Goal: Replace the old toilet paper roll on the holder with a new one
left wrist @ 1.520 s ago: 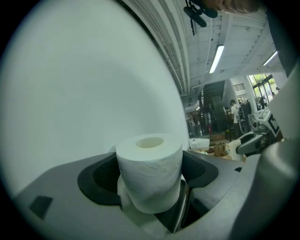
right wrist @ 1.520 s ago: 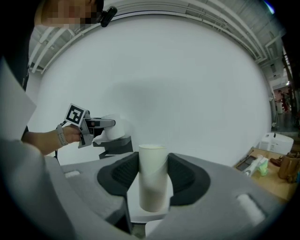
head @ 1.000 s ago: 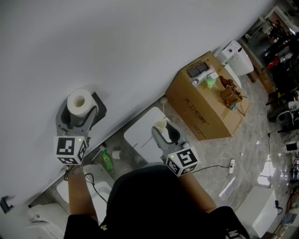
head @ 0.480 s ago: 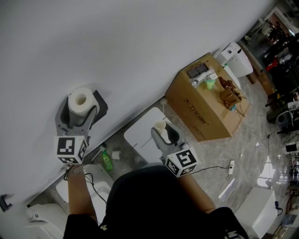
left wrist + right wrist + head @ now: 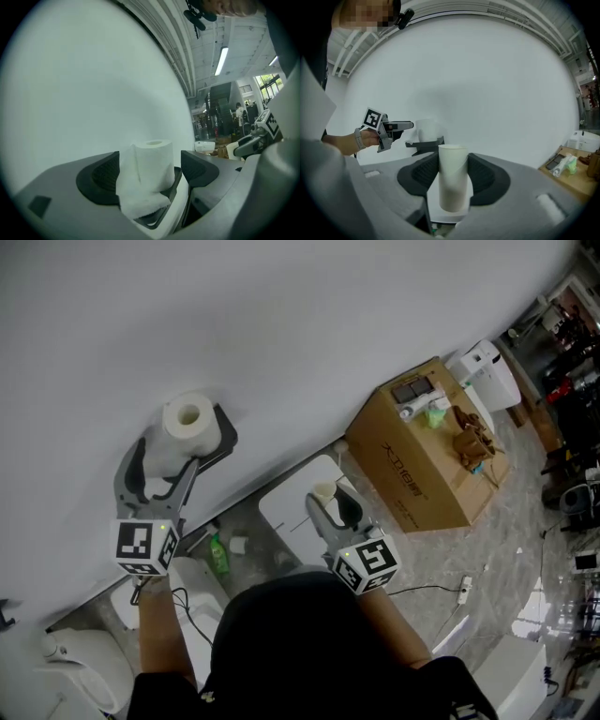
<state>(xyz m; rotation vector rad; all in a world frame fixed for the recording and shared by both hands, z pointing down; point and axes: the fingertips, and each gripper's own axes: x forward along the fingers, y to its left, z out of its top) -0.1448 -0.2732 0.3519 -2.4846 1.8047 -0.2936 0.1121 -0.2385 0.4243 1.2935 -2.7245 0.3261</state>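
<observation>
The toilet paper roll [image 5: 154, 159] stands upright on the wall holder [image 5: 225, 439], dead ahead of the left gripper [image 5: 150, 173], whose jaws are spread wide. The right gripper [image 5: 452, 176], farther off, clamps a cardboard tube [image 5: 452, 187].

Full white roll [image 5: 190, 420] upright on black holder [image 5: 225, 439]; bare cardboard tube [image 5: 453, 178] upright

Nothing legible here. The cardboard box [image 5: 405, 474] has dark print on its side (too small to read).
</observation>
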